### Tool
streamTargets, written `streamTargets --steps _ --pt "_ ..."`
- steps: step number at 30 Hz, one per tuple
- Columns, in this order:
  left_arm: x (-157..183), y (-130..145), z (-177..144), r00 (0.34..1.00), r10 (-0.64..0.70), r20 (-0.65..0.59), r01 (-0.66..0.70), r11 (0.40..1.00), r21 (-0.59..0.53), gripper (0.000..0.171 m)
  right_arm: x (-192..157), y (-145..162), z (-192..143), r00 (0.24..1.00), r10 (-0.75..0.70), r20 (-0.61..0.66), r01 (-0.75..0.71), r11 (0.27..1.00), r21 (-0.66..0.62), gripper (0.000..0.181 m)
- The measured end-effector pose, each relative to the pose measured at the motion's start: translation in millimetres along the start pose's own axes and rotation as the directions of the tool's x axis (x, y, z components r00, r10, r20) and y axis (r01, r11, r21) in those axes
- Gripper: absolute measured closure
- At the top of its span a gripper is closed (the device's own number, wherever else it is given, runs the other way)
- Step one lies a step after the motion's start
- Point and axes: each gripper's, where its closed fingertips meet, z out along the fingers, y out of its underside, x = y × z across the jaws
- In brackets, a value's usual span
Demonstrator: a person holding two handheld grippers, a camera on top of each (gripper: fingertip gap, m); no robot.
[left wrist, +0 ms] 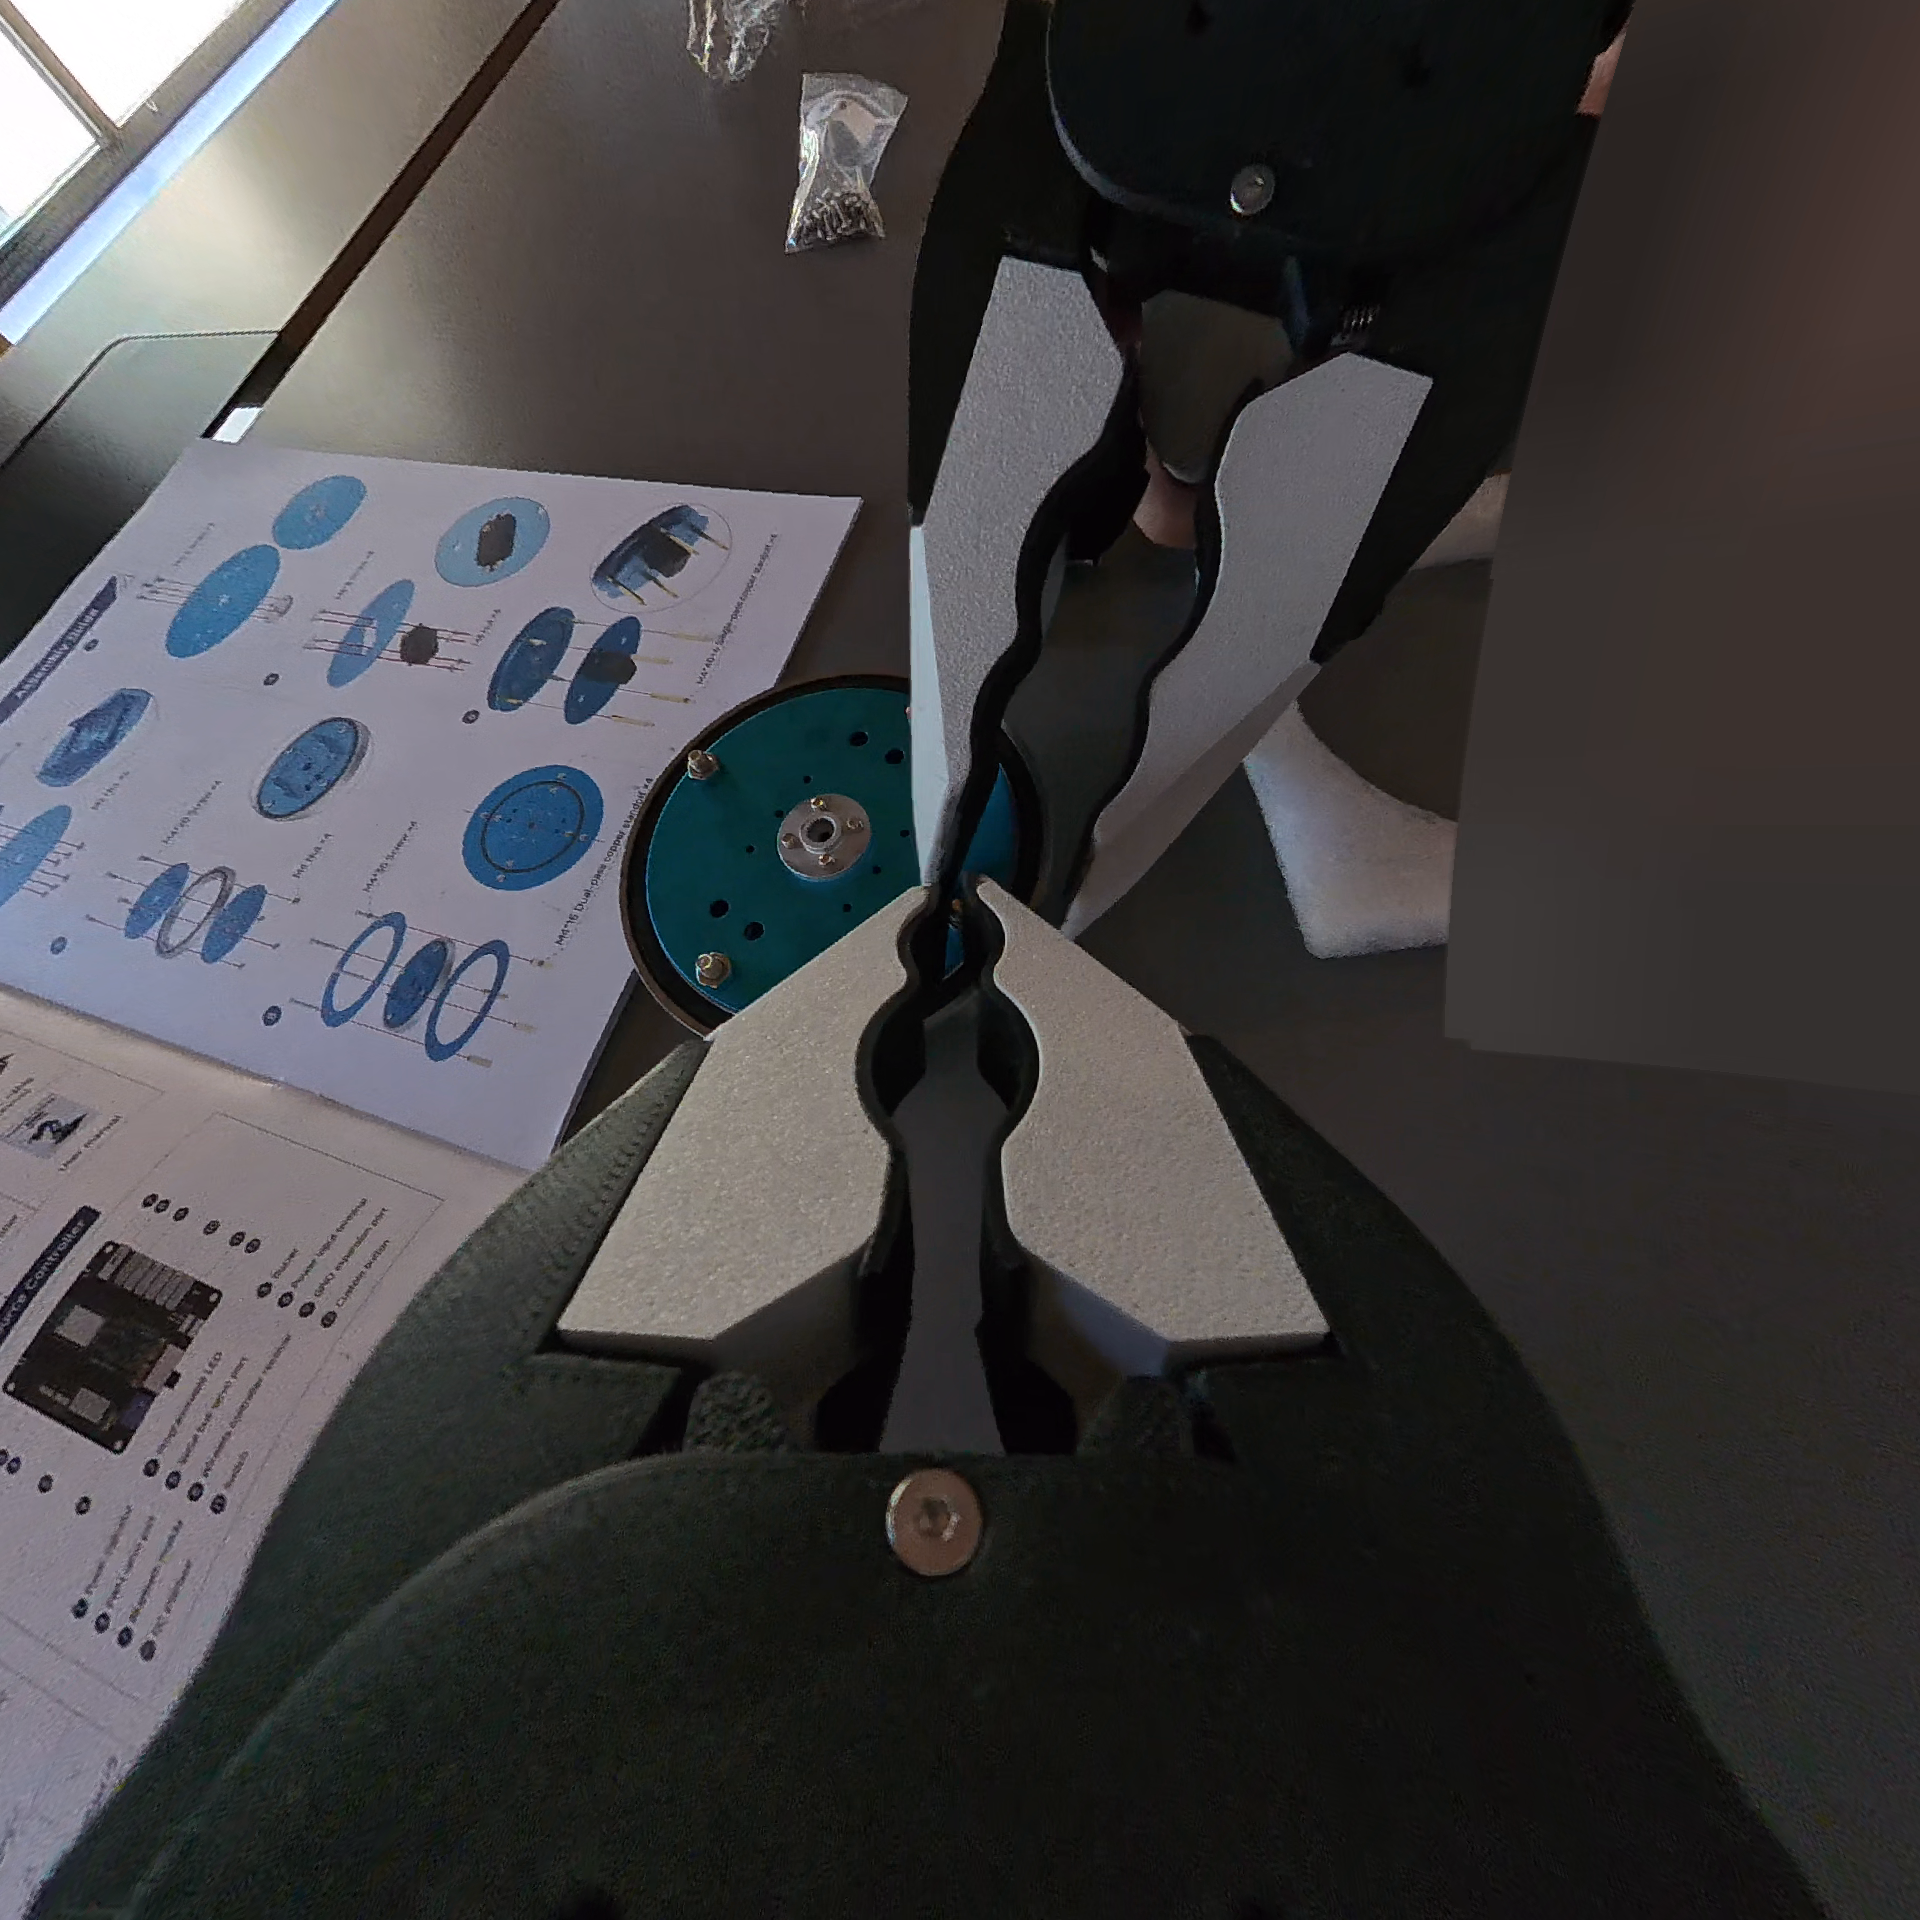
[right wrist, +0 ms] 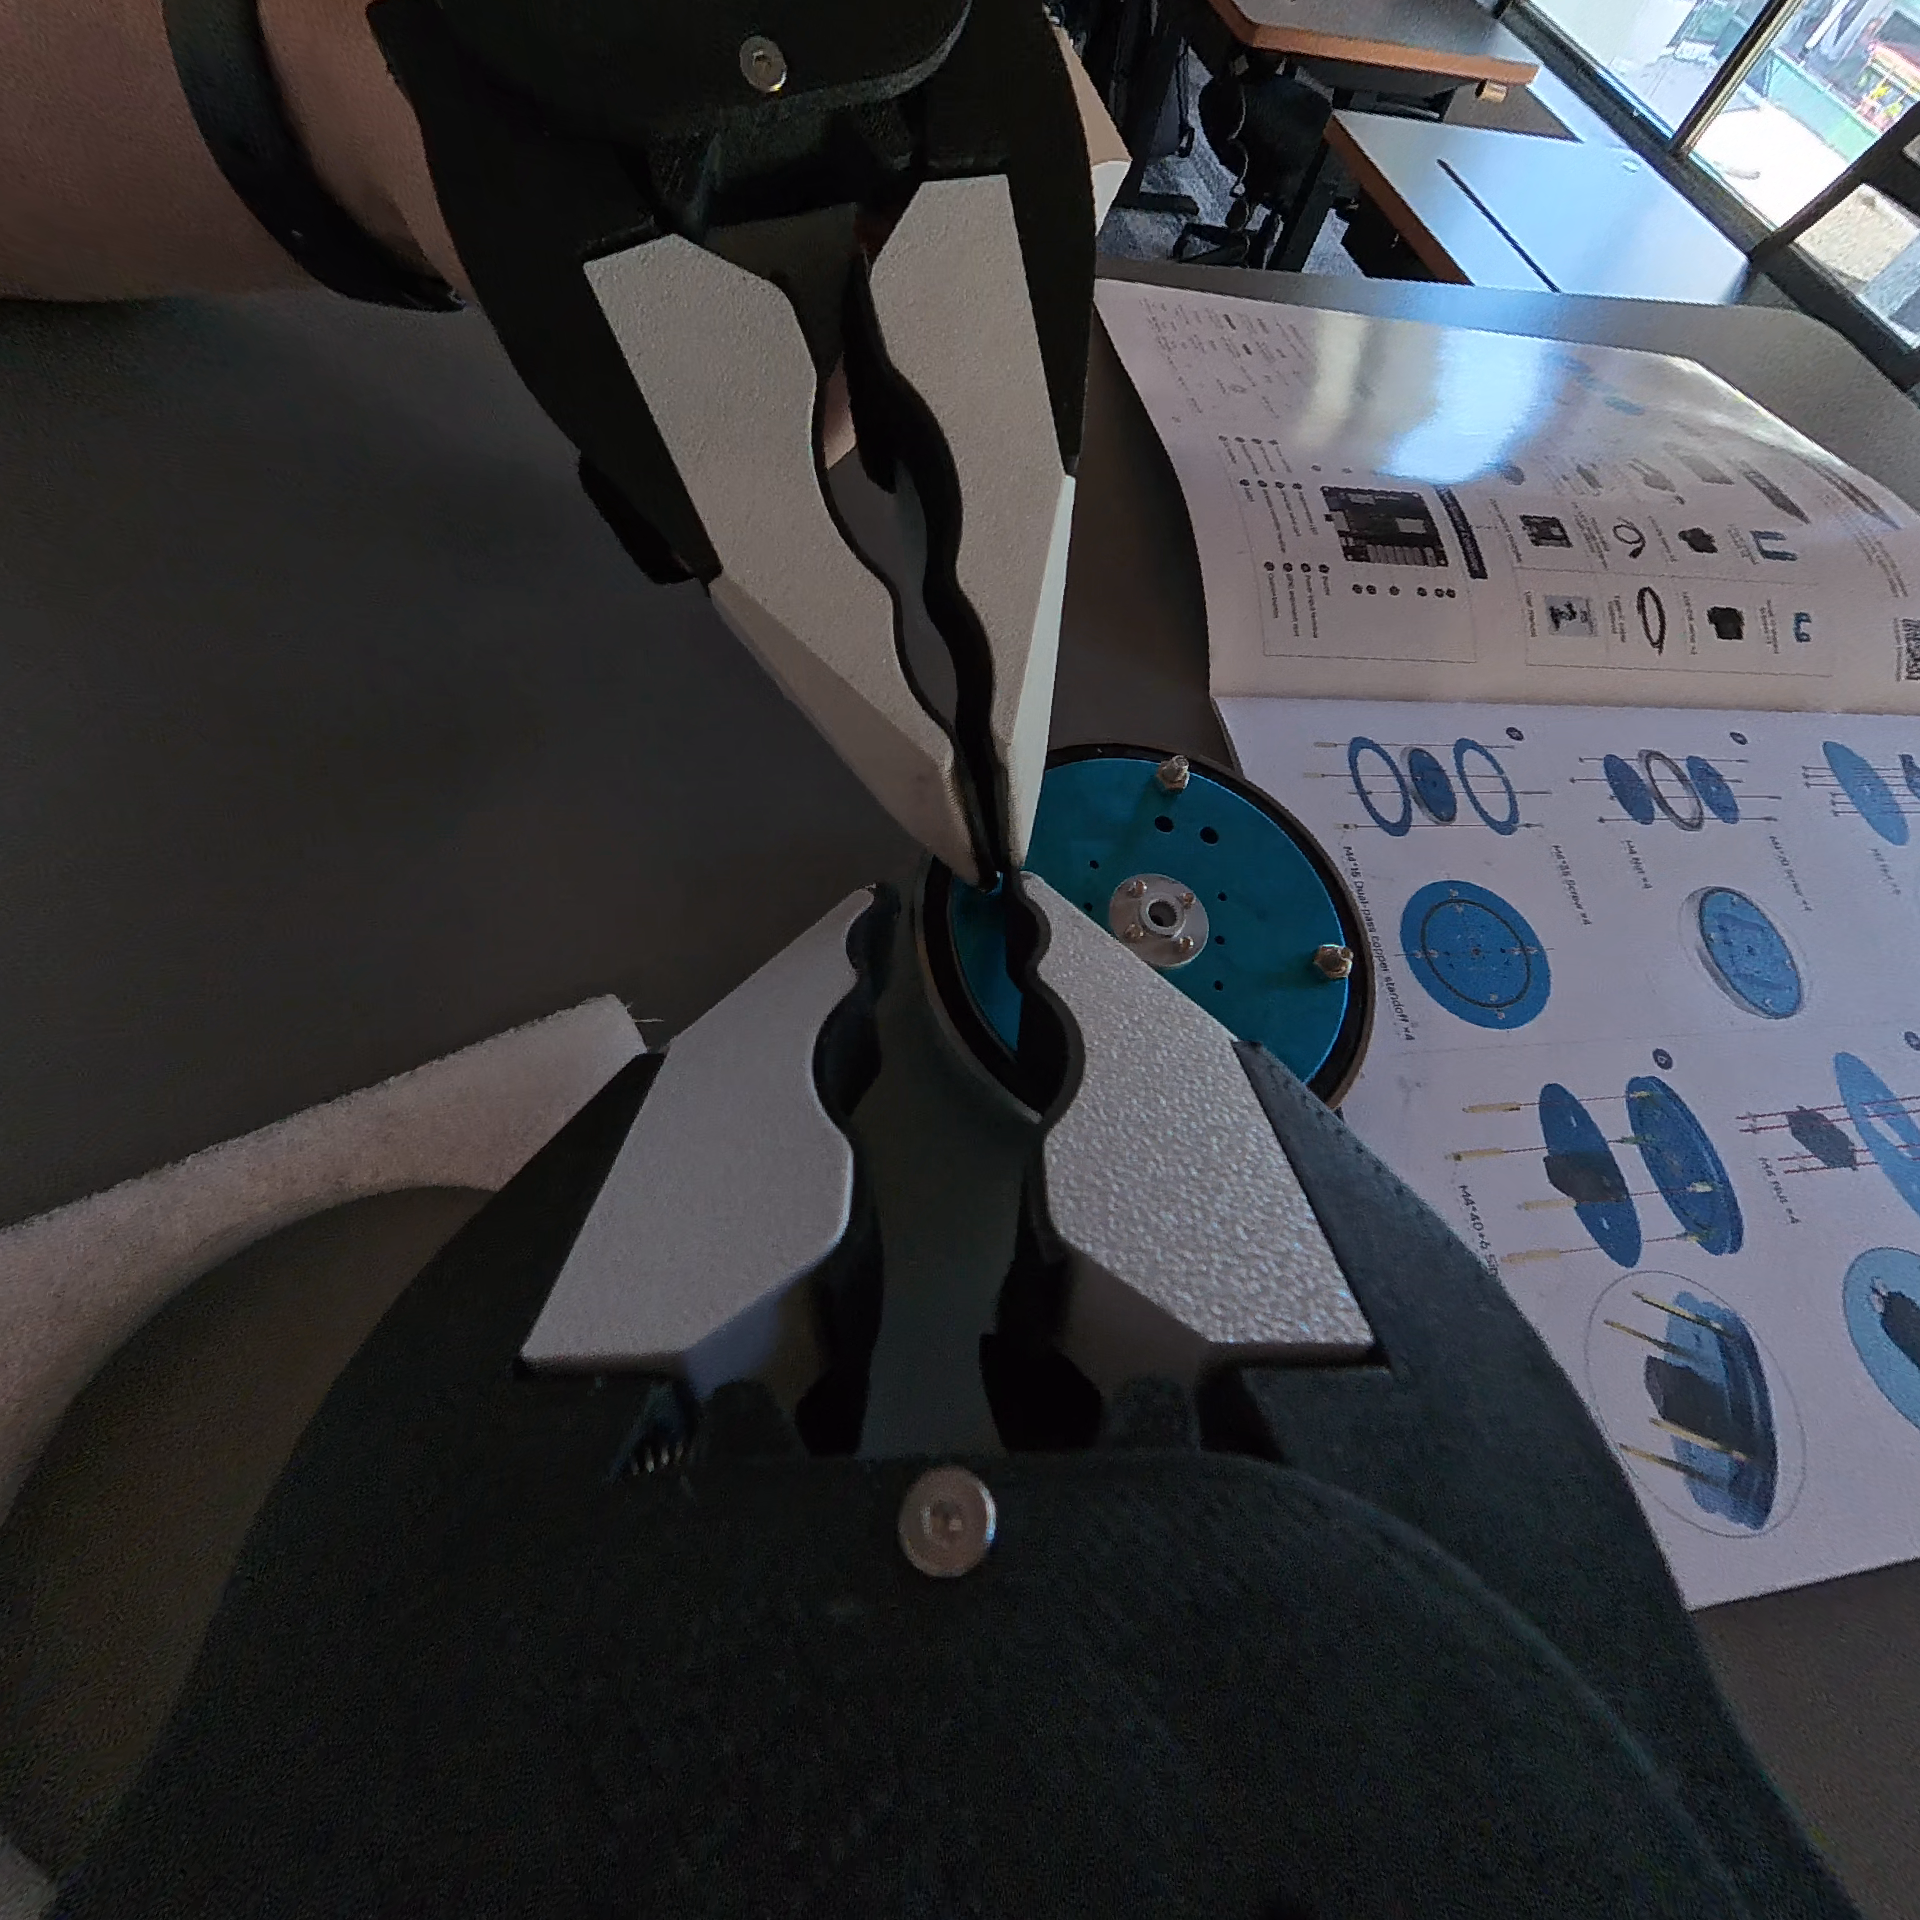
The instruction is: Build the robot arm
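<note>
My left tongs (left wrist: 951,894) are closed down to a narrow slit right at the rim of the blue disc (left wrist: 769,831). Whether something small is pinched in that slit, I cannot tell. My right tongs (right wrist: 945,894) come in from 12 o'clock in the left wrist view, tip to tip with the left pair. They stand part open, with the disc's edge between the two fingers, and I cannot tell if they touch it.

The disc lies flat on the dark table (left wrist: 623,312), with a silver hub (left wrist: 823,831) at its centre and brass nuts near its edge. It overlaps the corner of the printed assembly sheet (left wrist: 416,727), which spreads toward 9 o'clock. A clear bag of screws (left wrist: 836,166) lies far off at 12 o'clock, and a white foam piece (left wrist: 1351,831) lies at 3 o'clock.
</note>
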Motion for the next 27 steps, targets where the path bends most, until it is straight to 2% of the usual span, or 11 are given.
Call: streamTargets --steps 9,18,21,22,23,24,26,27 --pt "0 -1 0 0.999 -0.035 -0.019 0.035 0.999 0.002 0.171 1 -1 -3 0.999 0.05 0.015 -0.051 0.999 0.015 0.168" --pt "0 -1 0 0.999 -0.04 -0.028 0.04 0.999 0.001 0.171 -1 0 -2 0.997 0.072 0.009 -0.072 0.997 -0.002 0.166" --pt "1 -1 1 0.999 -0.044 -0.033 0.044 0.999 0.006 0.171 0 0 -4 0.997 0.079 0.02 -0.079 0.997 0.007 0.169" --pt "1 -1 1 0.998 -0.045 -0.032 0.045 0.999 0.005 0.171 -4 -1 -6 0.996 0.077 0.045 -0.077 0.997 0.014 0.181" --pt "0 -1 0 0.998 -0.047 -0.03 0.047 0.999 0.005 0.171 -3 -2 -7 0.996 0.081 0.042 -0.082 0.996 0.024 0.181" --pt "0 -1 0 0.998 -0.047 -0.03 0.047 0.999 0.006 0.171 3 -2 -7 0.996 0.085 0.007 -0.086 0.996 0.029 0.178" --pt "1 -1 0 0.998 -0.05 -0.035 0.051 0.999 0.012 0.171 7 -4 -7 0.995 0.093 -0.017 -0.093 0.995 0.04 0.156" --pt "1 -1 0 0.998 -0.056 -0.039 0.057 0.998 0.014 0.171 4 -3 -6 0.995 0.101 0.005 -0.101 0.994 0.036 0.155"
